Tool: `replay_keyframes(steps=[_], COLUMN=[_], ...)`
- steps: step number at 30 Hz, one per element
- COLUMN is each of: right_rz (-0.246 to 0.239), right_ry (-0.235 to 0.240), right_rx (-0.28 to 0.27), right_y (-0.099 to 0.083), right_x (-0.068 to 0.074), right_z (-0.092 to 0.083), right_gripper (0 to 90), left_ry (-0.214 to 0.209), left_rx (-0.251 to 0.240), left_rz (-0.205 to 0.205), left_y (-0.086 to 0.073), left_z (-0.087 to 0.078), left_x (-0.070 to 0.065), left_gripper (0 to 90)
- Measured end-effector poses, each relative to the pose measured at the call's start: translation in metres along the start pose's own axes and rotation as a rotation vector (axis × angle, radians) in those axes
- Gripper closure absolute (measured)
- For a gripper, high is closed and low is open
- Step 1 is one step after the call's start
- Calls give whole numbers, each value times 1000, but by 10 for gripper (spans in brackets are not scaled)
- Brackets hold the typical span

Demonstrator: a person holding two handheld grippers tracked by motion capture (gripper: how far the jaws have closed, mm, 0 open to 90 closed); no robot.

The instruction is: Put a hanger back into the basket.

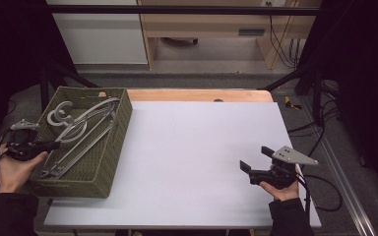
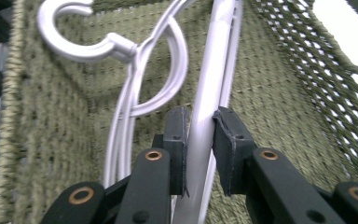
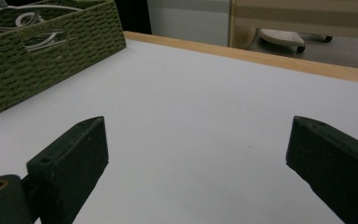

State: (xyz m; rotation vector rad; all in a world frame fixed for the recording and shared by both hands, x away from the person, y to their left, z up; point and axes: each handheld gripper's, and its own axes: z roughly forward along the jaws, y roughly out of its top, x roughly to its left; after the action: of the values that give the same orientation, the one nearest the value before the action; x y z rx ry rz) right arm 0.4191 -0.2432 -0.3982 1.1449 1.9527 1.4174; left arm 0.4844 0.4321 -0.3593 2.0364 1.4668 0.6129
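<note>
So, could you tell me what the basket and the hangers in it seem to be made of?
Basket: looks like woven olive-green cord or fibre, matte; the plaited weave and open mesh show in the left gripper view. Hangers: probably smooth white plastic, slightly glossy, with a moulded hook; coated metal can't be excluded.

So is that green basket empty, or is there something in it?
Not empty. The green basket holds white hangers lying flat inside, and the left gripper is clamped on one hanger's bar.

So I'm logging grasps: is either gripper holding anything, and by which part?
The left gripper clamps a white plastic clothes hanger by its straight bar; the right gripper holds nothing.
</note>
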Motion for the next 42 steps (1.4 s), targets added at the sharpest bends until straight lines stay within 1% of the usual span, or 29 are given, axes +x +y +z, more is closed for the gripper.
replay_keyframes(steps=[2, 3, 4, 6, 9, 12, 15, 17, 18, 19, 20, 21, 23, 24, 25, 27, 29, 30, 31, 33, 37, 40, 41, 42], right_rz=[-1, 1, 0, 0, 1, 1, 0, 3, 0, 0, -3, 0, 1, 1, 5, 1, 3, 1, 3, 5, 4, -1, 0, 1], right_ry=[0, 1, 0, 0, 1, 0, -1, 1, -1, -1, 0, 0, 2, 2, 3, 2, 3, 2, 2, 5, 3, 3, 3, 3], right_rx=[1, 1, 0, 0, -1, -1, 2, 2, 2, 2, 1, 3, 2, 2, 1, 2, 1, 0, -1, -4, -4, -3, -3, -4], right_y=[0, 0, 0, 0, 0, 0, 0, 0, 0, 0, 0, 0, 0, 0, 0, 0, 0, 0, 0, 0, 0, 0, 0, 0], right_x=[0, 0, 0, 0, 0, -1, 0, 0, -1, -1, -1, -1, 0, 0, 0, 0, 0, -1, -1, -1, -1, -1, -1, -1], right_z=[0, 0, 0, 0, -1, 0, 0, 0, 0, 0, 1, 0, 0, 0, 0, 0, 0, 0, -1, -1, -1, -1, -1, -1], right_gripper=[57, 57, 57, 57, 57, 57, 57, 57, 57, 57, 58, 57, 57, 57, 58, 57, 58, 57, 57, 58, 58, 57, 58, 57], left_ry=[40, 40, 68, 81, 79, 74, 63, 50, 38, 17, 21, 30, 36, 36, 49, 53, 60, 59, 68, 84, 108, 109, 95, 90], left_rx=[17, 17, 23, 20, -5, -24, -31, -31, -28, -13, -12, -7, 4, 4, 14, 31, 39, 40, 43, 51, 38, 2, -9, -14], left_rz=[-1, -1, -4, -9, 2, 28, 57, 59, 49, 35, 31, 19, -5, -5, -39, -69, -86, -82, -69, -58, -60, -60, -64, -61], left_y=[2, 2, 3, 4, 2, 1, 0, 1, 1, 1, 2, 2, 2, 2, 2, 1, 2, 2, 2, 3, 3, 1, 1, 0], left_z=[1, 1, 3, 3, 2, 1, -1, -1, 0, 1, 2, 3, 6, 6, 9, 11, 12, 13, 13, 14, 13, 9, 8, 7], left_x=[0, 0, 1, 2, 1, 0, -1, 1, 3, 6, 8, 10, 14, 14, 17, 20, 21, 20, 19, 18, 18, 18, 18, 17], left_gripper=[756, 757, 760, 765, 775, 783, 790, 792, 791, 790, 789, 789, 782, 779, 775, 762, 749, 750, 746, 724, 663, 644, 642, 640])
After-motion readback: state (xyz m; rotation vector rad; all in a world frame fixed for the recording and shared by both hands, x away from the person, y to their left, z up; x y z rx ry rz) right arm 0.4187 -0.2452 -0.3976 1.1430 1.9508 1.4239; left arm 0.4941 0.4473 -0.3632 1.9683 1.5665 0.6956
